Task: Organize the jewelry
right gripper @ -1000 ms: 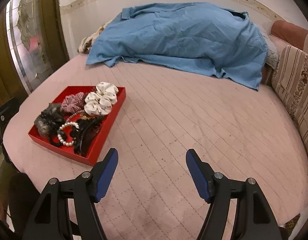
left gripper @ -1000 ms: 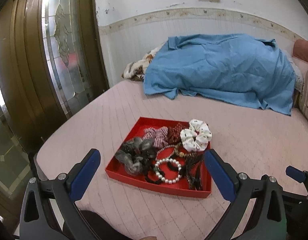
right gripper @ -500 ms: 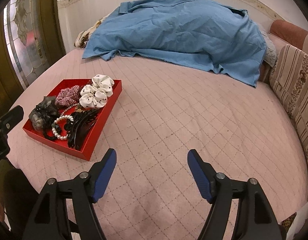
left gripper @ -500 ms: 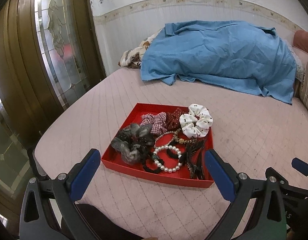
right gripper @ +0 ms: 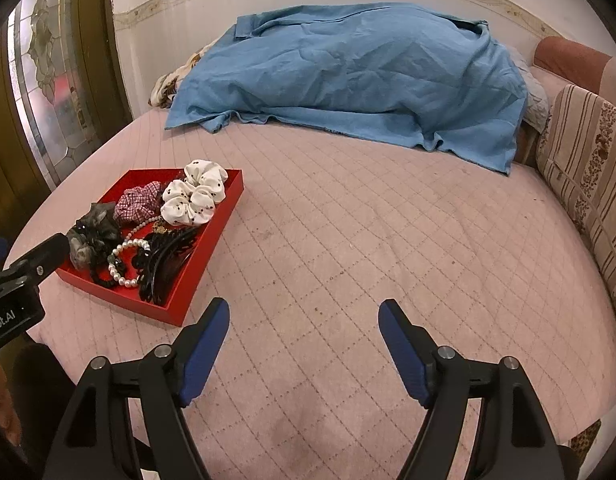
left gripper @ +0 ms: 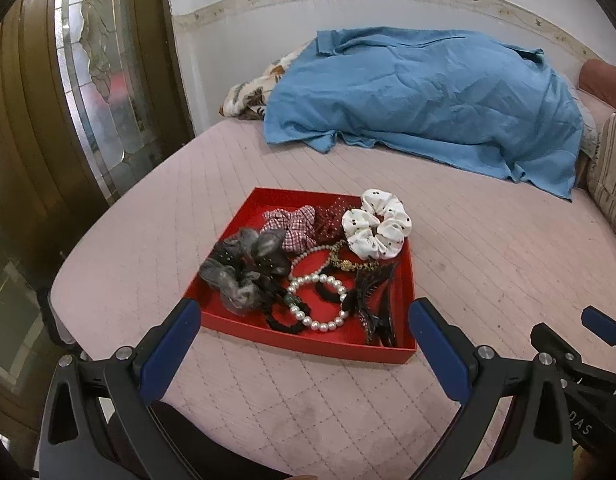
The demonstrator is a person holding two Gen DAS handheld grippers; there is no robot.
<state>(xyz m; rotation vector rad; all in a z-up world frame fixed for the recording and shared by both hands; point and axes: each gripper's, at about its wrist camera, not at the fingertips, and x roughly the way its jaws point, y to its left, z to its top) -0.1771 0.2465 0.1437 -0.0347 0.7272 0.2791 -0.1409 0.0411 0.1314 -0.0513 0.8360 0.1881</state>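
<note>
Pink quilted bed (left gripper: 488, 240) carries a red tray (left gripper: 308, 344) that now sits closer to the left gripper (left gripper: 303, 336) than a second ago, its near rim just ahead of and between the wide-open, empty fingers (left gripper: 167, 344). Scrunchies (left gripper: 378, 230), a pearl bracelet (left gripper: 320, 300) and dark hair clips (left gripper: 376, 304) all lie heaped inside it. The right gripper (right gripper: 303, 340), spread and empty too, has its left finger just beside the tray's near corner; this closing-in suits reaching for a piece, though whether sorting is ahead or over cannot be told.

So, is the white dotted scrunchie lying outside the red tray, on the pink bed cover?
No, the white dotted scrunchie lies inside the red tray, in its far right corner, beside the other scrunchies.
</note>
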